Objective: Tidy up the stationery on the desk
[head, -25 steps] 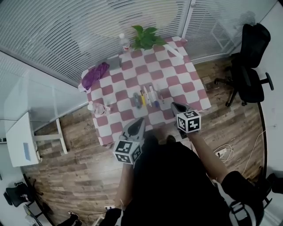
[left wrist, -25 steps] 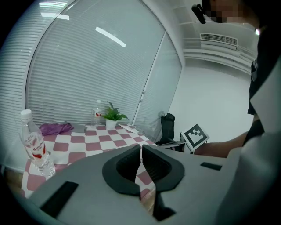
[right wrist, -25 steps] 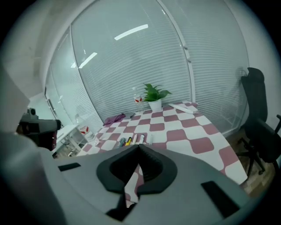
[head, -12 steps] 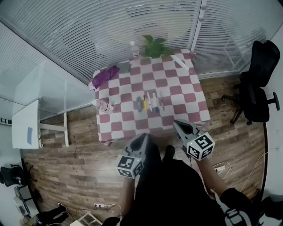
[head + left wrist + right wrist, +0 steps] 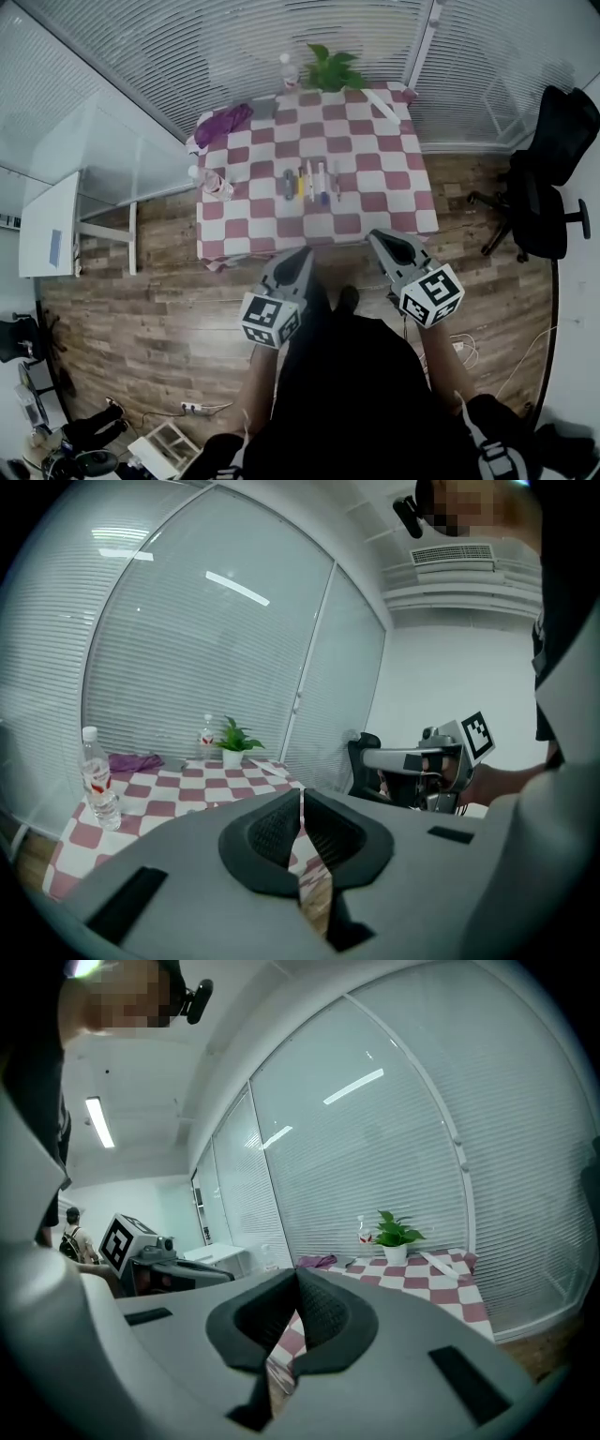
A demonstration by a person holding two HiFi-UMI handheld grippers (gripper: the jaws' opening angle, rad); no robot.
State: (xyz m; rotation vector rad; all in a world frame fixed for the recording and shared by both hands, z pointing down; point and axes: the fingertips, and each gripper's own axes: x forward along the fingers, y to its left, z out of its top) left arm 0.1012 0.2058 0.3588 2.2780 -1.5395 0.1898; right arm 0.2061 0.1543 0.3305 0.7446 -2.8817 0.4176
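Observation:
Several pens and markers (image 5: 310, 181) lie side by side in a row at the middle of the red-and-white checkered desk (image 5: 370, 202). My left gripper (image 5: 298, 258) hangs in front of the desk's near edge, shut with nothing in its jaws. To its right my right gripper (image 5: 387, 244) is level with it, also shut and holding nothing. In the left gripper view the pads (image 5: 281, 825) meet, with the desk (image 5: 159, 794) beyond them. The right gripper view shows its pads (image 5: 317, 1309) pressed together too.
On the desk stand a potted plant (image 5: 330, 70), a water bottle (image 5: 288, 70) beside it, another bottle (image 5: 214, 184) at the left edge, a purple cloth (image 5: 223, 121) and a white flat piece (image 5: 380, 104). A black office chair (image 5: 544, 169) stands to the right, a white side table (image 5: 52, 230) to the left.
The person has stepped back from the desk. Both grippers have drawn away from its near edge and risen, and the desk now sits farther up the head view. Both stay shut.

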